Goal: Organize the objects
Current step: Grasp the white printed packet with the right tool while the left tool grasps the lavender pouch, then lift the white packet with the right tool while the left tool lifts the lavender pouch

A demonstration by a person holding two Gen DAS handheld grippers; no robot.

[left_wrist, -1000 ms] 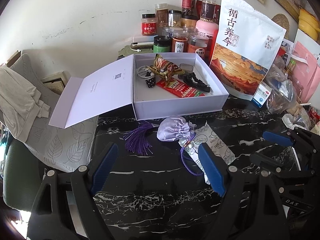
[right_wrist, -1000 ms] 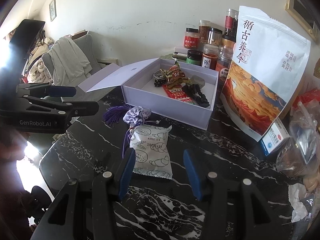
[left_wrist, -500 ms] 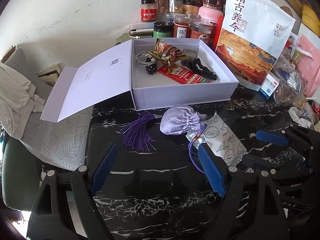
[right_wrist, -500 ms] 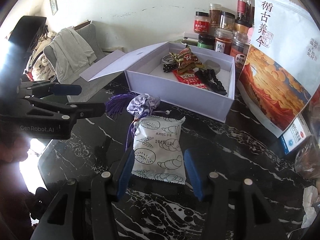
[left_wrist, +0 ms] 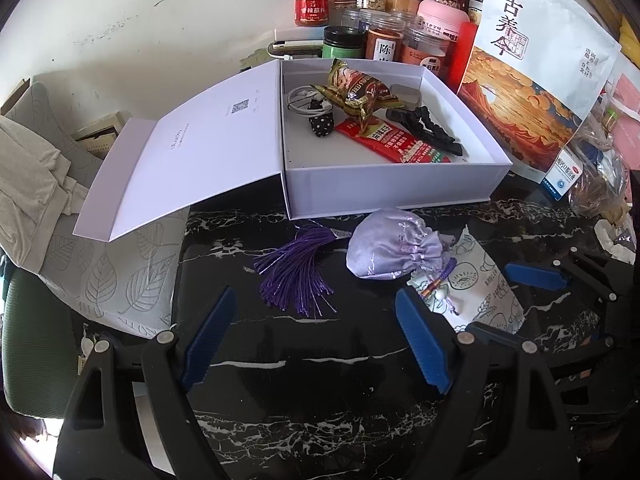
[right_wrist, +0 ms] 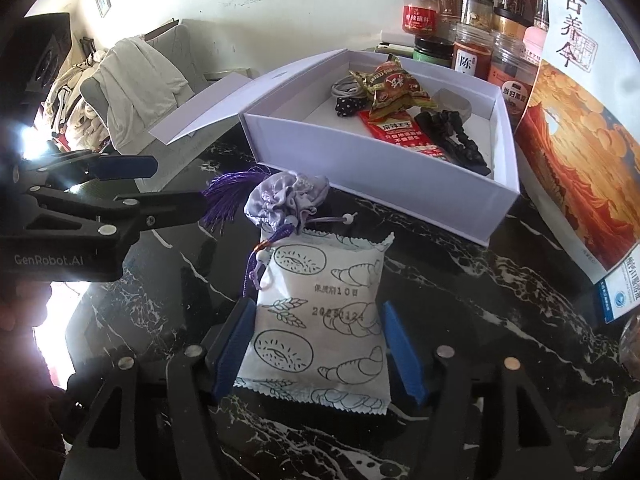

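A white snack packet (right_wrist: 320,320) printed with bread drawings lies flat on the black marble table. My right gripper (right_wrist: 318,348) straddles its near half with the jaws opening, one blue pad (right_wrist: 236,344) along each long edge, not squeezing. A lilac drawstring pouch (left_wrist: 388,248) with a purple tassel (left_wrist: 296,276) lies just beyond, its cord over the packet (left_wrist: 484,300). My left gripper (left_wrist: 316,340) is open and empty, low over the table just short of the tassel. The open white box (left_wrist: 392,192) behind holds a red sachet (left_wrist: 400,144), a snack bag, a black hair clip and a cable.
Spice jars (left_wrist: 384,40) and a tall white-and-orange bag (left_wrist: 532,80) stand behind and right of the box. Its lid (left_wrist: 192,152) hangs open over the table's left edge, above a cloth-draped chair (left_wrist: 48,168). Plastic bags crowd the right side.
Both grippers came down and forward toward the items. The right jaws widened and now stand on either side of the snack packet. The left jaws kept the same width.
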